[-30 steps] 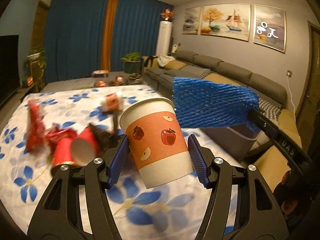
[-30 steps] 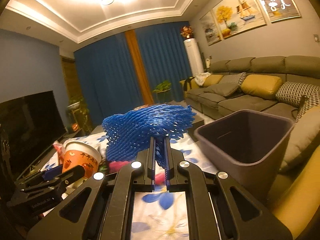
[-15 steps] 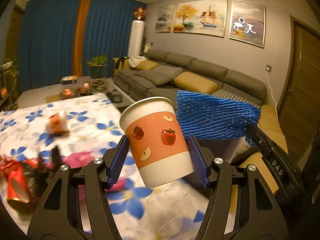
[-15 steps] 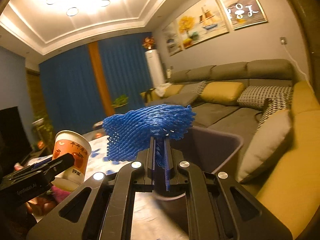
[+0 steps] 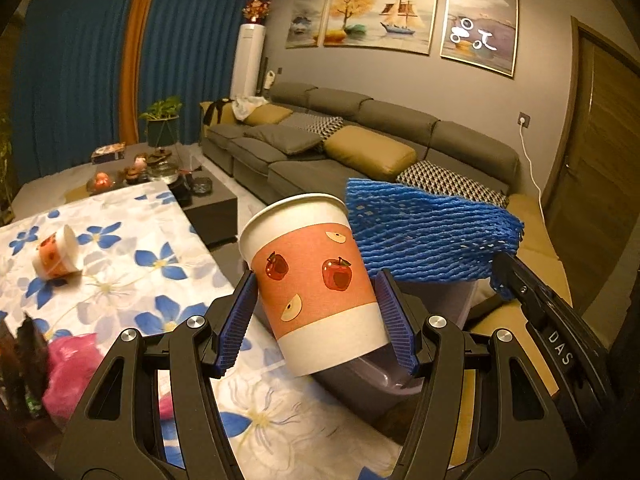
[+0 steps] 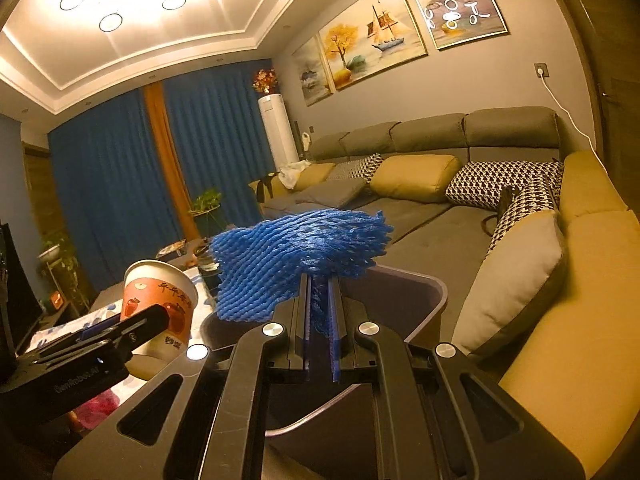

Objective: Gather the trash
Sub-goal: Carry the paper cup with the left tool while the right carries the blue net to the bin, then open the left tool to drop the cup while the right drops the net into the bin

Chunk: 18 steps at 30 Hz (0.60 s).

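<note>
My left gripper (image 5: 318, 316) is shut on a paper cup (image 5: 312, 284) with an orange band and apple prints, held tilted over the table's right edge. The same cup (image 6: 160, 304) shows at the lower left of the right wrist view. My right gripper (image 6: 319, 312) is shut on a blue foam net sleeve (image 6: 296, 256), which hangs above a grey trash bin (image 6: 416, 292). In the left wrist view the blue net (image 5: 428, 236) sits just right of the cup, with the bin (image 5: 376, 376) partly hidden below both.
A table with a flowered cloth (image 5: 132, 276) holds a second paper cup (image 5: 56, 252) on its side and a pink wrapper (image 5: 68, 372). A long grey sofa (image 5: 360, 148) with yellow cushions runs behind the bin. A low dark table (image 5: 152, 168) stands further back.
Both grippers have swung right, away from the table's litter and toward the sofa. The bin has come in under the blue net and the cup. Both grips are unchanged.
</note>
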Each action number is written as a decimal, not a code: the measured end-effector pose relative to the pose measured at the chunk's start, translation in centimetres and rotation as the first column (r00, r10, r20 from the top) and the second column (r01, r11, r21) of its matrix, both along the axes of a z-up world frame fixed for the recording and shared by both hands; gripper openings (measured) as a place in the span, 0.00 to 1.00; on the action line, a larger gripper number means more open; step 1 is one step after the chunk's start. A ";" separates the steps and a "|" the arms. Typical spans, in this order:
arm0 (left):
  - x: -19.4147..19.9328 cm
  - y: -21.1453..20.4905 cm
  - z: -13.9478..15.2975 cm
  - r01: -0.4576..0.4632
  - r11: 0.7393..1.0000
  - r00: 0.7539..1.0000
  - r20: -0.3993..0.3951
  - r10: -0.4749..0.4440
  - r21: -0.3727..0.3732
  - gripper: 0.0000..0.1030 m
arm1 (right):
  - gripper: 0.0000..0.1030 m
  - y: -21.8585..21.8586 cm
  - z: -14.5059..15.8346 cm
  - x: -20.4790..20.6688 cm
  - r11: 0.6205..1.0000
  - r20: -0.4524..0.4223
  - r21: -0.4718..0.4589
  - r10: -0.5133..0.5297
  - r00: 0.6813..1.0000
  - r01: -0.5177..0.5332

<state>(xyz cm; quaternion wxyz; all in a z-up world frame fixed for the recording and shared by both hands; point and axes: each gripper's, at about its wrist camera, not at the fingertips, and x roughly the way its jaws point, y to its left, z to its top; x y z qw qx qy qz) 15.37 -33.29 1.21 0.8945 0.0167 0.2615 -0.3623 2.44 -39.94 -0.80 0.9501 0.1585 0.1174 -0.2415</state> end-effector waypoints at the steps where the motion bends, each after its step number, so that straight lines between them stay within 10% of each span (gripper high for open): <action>1: 0.1 -0.3 -0.1 0.004 1.000 1.000 0.000 -0.004 0.003 0.58 | 0.08 -0.2 -0.1 0.1 1.000 -0.004 0.002 -0.004 1.000 0.004; 18: 2.1 -3.5 -1.7 0.050 0.999 0.998 -0.040 -0.049 0.013 0.59 | 0.09 -1.9 -1.5 3.3 1.000 -0.067 0.028 0.013 0.998 -0.011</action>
